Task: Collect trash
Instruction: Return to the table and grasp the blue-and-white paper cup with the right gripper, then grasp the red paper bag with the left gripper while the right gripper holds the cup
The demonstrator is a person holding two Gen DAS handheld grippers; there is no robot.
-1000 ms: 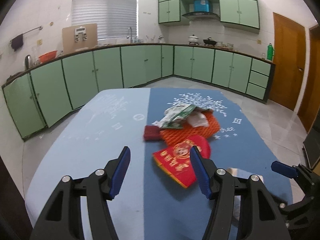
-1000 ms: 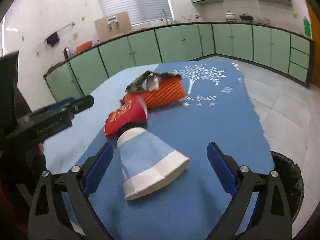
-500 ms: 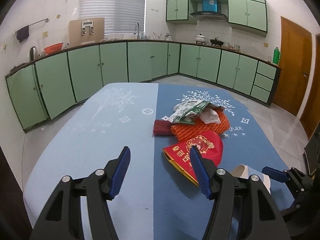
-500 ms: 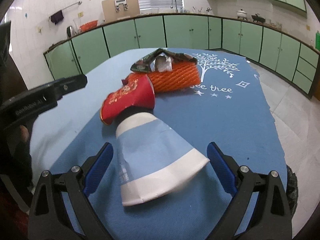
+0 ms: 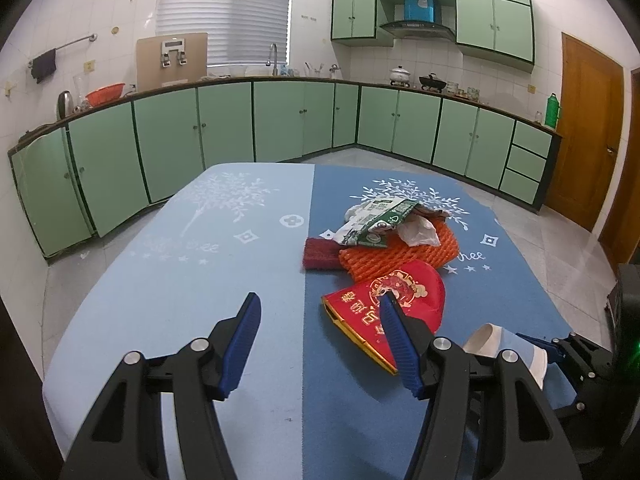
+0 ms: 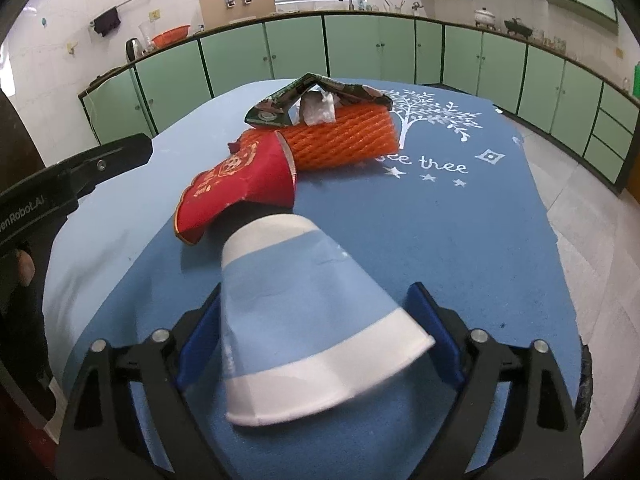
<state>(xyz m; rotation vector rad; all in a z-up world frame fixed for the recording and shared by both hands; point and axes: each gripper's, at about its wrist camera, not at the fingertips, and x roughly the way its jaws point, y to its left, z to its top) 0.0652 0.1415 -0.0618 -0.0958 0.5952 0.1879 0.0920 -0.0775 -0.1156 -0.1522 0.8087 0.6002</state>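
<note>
Cup (image 6: 304, 320) lying on its side between my right gripper (image 6: 320, 320) jaws.
They have just been narrowing, not yet pinching; my left gripper (image 5: 316, 344) waits half open, empty.

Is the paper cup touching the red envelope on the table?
Touching. In the right wrist view, the paper cup's narrow end sits against the red envelope, tucked under its raised edge, no gap visible.

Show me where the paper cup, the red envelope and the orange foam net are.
paper cup (image 6: 296, 300), right wrist view, blue side wall
red envelope (image 5: 404, 292), left wrist view, printed face
orange foam net (image 6: 344, 140), right wrist view, ribbed side
</note>
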